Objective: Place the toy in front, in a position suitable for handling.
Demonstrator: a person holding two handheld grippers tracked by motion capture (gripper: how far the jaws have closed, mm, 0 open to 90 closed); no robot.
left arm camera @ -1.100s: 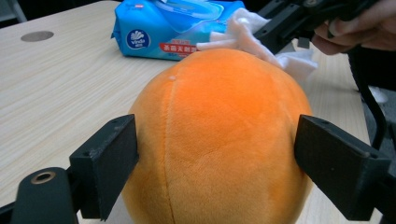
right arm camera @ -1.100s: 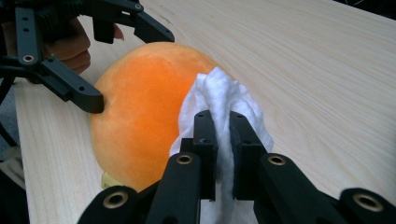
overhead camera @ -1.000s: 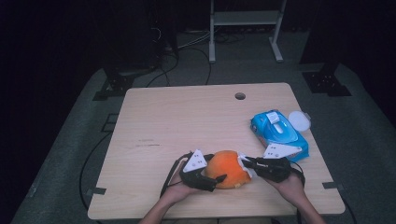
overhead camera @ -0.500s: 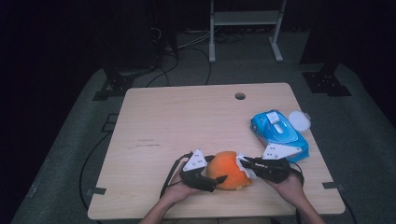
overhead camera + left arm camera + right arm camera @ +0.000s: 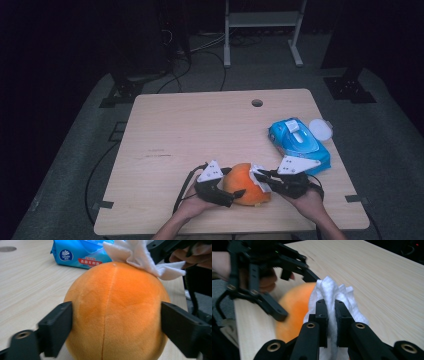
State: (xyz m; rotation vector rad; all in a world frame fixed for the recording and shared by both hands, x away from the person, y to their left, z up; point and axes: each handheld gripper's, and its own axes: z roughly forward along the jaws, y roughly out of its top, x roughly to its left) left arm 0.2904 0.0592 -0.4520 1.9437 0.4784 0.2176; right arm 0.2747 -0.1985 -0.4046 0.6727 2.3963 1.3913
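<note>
An orange plush ball (image 5: 245, 182) rests on the wooden table (image 5: 200, 130) near its front edge. My left gripper (image 5: 231, 186) holds it from the left, one jaw pressed on each side (image 5: 116, 325). Those jaws have just been opening a little, and the ball (image 5: 115, 312) is still gripped between them. My right gripper (image 5: 331, 307) is shut on a crumpled white wipe (image 5: 332, 290). It holds the wipe (image 5: 261, 179) against the ball's upper right side. In the left gripper view the wipe (image 5: 140, 257) lies on top of the ball.
A blue pack of wipes (image 5: 299, 142) lies at the table's right edge, just behind my right hand, with a white round lid (image 5: 320, 129) beside it. A small hole (image 5: 257, 103) sits near the far edge. Cables and a metal stand (image 5: 260, 20) are on the floor beyond.
</note>
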